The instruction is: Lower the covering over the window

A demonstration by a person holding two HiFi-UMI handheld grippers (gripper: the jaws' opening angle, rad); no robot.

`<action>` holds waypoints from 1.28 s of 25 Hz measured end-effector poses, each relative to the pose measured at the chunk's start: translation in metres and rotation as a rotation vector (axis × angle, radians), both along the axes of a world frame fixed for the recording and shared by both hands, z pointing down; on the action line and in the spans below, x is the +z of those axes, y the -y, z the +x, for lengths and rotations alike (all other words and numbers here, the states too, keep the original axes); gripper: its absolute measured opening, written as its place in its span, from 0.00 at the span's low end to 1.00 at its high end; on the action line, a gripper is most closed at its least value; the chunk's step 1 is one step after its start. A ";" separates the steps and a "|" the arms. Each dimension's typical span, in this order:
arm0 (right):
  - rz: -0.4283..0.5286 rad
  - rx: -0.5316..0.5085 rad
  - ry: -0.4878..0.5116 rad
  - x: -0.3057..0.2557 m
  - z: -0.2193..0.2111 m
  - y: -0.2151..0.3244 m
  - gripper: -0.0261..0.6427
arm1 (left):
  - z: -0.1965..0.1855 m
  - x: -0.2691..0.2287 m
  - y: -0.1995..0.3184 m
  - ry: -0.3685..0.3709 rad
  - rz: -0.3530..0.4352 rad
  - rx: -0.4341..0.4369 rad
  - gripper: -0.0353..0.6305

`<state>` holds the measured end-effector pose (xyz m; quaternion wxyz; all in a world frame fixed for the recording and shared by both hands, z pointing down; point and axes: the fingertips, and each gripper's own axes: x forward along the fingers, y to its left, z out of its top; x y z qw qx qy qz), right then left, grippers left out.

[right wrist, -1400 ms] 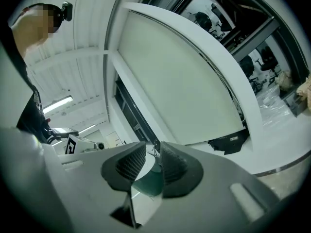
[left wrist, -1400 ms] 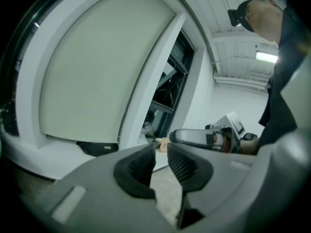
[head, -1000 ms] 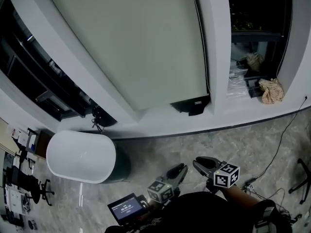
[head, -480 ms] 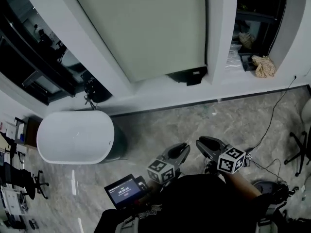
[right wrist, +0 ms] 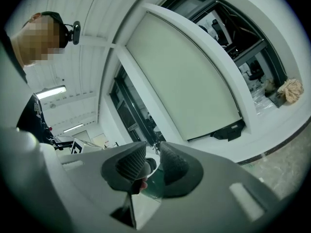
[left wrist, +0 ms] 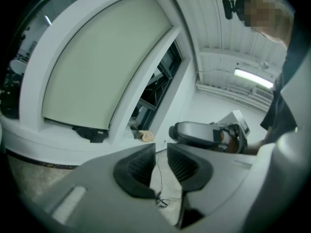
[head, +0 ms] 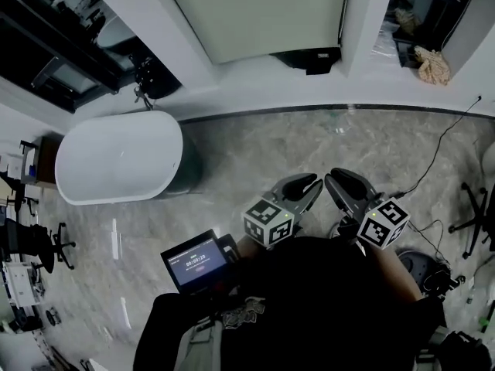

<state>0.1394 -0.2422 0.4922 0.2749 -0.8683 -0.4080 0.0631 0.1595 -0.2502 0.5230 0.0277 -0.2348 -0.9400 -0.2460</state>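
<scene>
Both the left gripper (head: 308,185) and right gripper (head: 337,180) stand narrowly open, empty. Roller blind (head: 255,14) lies ahead, well apart, nearly at the sill (head: 255,72); its cord (head: 341,10) hangs on the right gripper's side.

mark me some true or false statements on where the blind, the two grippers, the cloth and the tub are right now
1. The blind hangs down nearly to the sill. True.
2. The left gripper grips the blind's cord. False: its jaws stand apart with nothing between them, well away from the blind.
3. A beige cloth lies on the sill to the right of the blind. True.
4. The right gripper holds that cloth. False: it is empty, with its jaws apart, close to the person.
5. The white bathtub stands to the right of the blind. False: it stands to the left, on the floor.
</scene>
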 end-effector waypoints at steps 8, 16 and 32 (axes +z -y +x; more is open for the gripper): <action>-0.030 -0.029 0.004 -0.016 -0.031 0.014 0.17 | -0.042 -0.015 0.017 -0.014 -0.029 -0.022 0.16; -0.074 -0.100 -0.008 -0.019 -0.018 0.029 0.14 | -0.029 -0.019 0.031 -0.031 -0.057 -0.093 0.16; -0.086 -0.082 -0.061 -0.015 -0.055 0.044 0.12 | -0.048 -0.016 0.036 -0.047 -0.077 -0.133 0.15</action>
